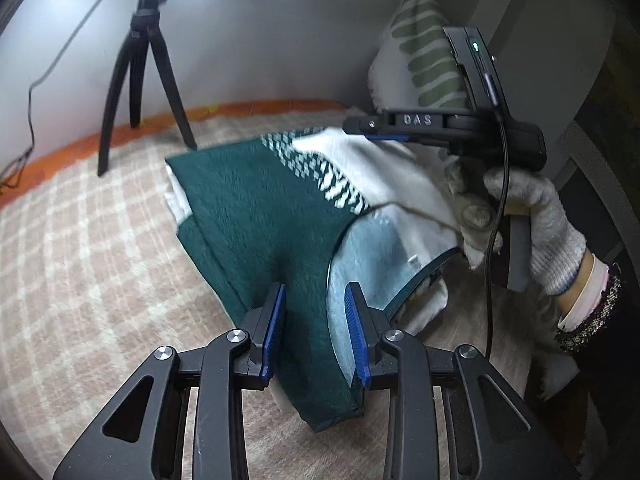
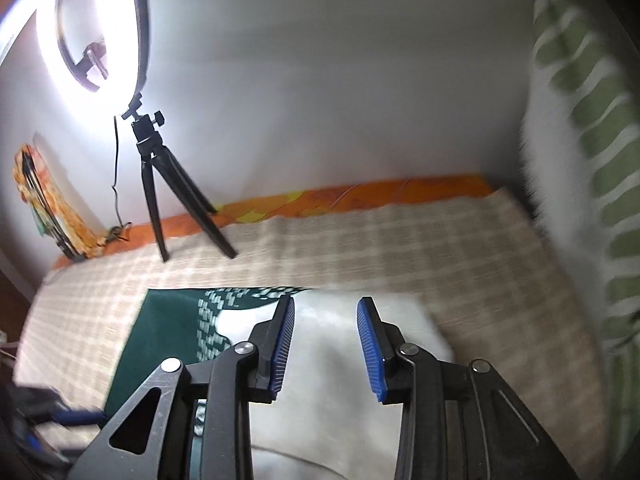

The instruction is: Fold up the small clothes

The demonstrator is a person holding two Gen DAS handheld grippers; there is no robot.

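A small dark green and white knit garment [image 1: 256, 216] lies on the checked beige blanket [image 1: 80, 264]. Its white part also shows in the right wrist view [image 2: 328, 360]. My left gripper [image 1: 316, 300] is open, its blue pads on either side of the garment's near green edge by the pale inner lining [image 1: 372, 264]. My right gripper [image 2: 326, 312] is open and hovers just above the white part. In the left wrist view the right gripper [image 1: 360, 126] shows side-on over the garment's far white end, held by a gloved hand [image 1: 532, 216].
A ring light on a black tripod [image 1: 140, 80] stands at the blanket's far edge by the wall, with its cable trailing left; it also shows in the right wrist view [image 2: 160, 184]. A white and green striped pillow [image 1: 424, 56] leans at the right. An orange sheet edge [image 2: 360, 196] runs along the wall.
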